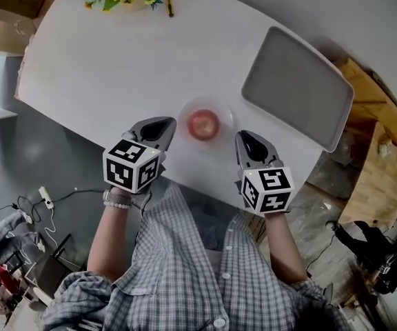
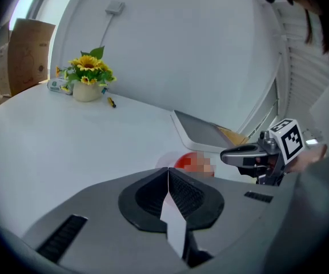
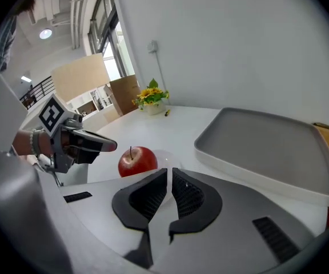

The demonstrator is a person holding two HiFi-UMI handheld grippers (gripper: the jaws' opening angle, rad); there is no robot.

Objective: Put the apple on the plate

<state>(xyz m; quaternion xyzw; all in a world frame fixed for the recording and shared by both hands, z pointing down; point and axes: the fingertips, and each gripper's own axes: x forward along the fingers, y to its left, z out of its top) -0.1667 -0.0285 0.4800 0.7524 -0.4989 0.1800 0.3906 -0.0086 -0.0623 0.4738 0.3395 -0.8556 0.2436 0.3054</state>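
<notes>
**Checked shirt, grey grippers with marker cubes**

The person wears a button-front shirt (image 1: 185, 267) in a small blue-grey and white check, with pale buttons down the front. Its sleeves (image 1: 81, 298) are bunched up short of the forearms. A bracelet (image 1: 118, 203) of pale beads circles the left wrist.

The left gripper (image 1: 165, 125) and right gripper (image 1: 243, 140) share one build: a smooth mid-grey shell that tapers to a rounded nose. Each carries a white marker cube (image 1: 133, 165) printed with black square patterns. Seen from their own cameras, the shells hold black ribbed pads (image 2: 181, 196) set in a dark oval recess, with narrow black slots (image 2: 61, 237) further out on the grey body.
</notes>
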